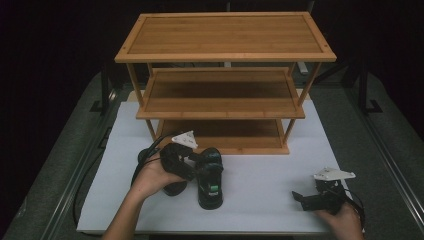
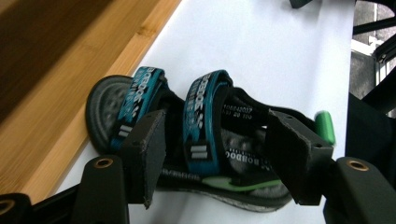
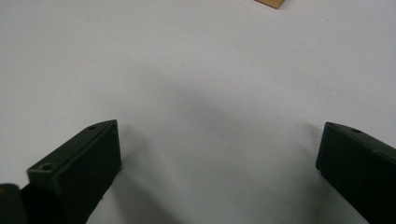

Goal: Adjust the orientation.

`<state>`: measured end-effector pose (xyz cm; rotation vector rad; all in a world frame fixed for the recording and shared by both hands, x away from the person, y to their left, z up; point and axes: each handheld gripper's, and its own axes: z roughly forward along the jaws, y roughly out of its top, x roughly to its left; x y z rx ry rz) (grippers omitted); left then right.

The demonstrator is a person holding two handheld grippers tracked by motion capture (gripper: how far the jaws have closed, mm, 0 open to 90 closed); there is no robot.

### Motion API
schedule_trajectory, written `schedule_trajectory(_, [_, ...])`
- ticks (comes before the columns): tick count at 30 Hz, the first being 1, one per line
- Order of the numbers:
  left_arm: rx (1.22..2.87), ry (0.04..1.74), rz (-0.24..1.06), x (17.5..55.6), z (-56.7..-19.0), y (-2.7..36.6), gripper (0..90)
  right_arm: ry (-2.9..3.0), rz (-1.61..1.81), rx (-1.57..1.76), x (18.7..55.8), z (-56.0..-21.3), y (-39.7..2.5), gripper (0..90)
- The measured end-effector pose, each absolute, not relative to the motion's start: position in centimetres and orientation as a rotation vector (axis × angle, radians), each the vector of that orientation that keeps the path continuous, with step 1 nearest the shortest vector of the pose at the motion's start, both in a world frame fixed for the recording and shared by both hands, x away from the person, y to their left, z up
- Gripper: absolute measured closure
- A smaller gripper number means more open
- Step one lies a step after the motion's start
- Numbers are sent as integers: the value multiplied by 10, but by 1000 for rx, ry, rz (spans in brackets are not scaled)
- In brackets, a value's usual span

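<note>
White mat (image 1: 260, 180) | sandal (image 1: 210, 181) lengthwise toward shelf (image 1: 225, 35) | left gripper (image 1: 192, 162) straddling, unclosed | right gripper (image 1: 306, 199) open

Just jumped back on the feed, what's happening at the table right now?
A person is working with a hand-held gripper in each hand on a white mat in front of a three-tier wooden rack. The left hand-held gripper has its jaws set around a black sandal with blue straps, which lies on the mat just in front of the rack's bottom shelf; the jaws straddle the straps and do not look fully closed. The right hand-held gripper sits open over bare mat, holding nothing. The rack's shelves look bare.
</note>
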<state>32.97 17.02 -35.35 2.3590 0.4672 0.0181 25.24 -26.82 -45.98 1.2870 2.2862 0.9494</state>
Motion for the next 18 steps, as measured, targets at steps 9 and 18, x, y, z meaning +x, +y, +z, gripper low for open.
schedule_trajectory(9, [2326,511,68,325,-343,193,375,2287,948,1288,252,-460,-268,0])
schedule_trajectory(18, [2303,574,108,319,-338,222,371,2288,950,1289,253,-460,-268,0])
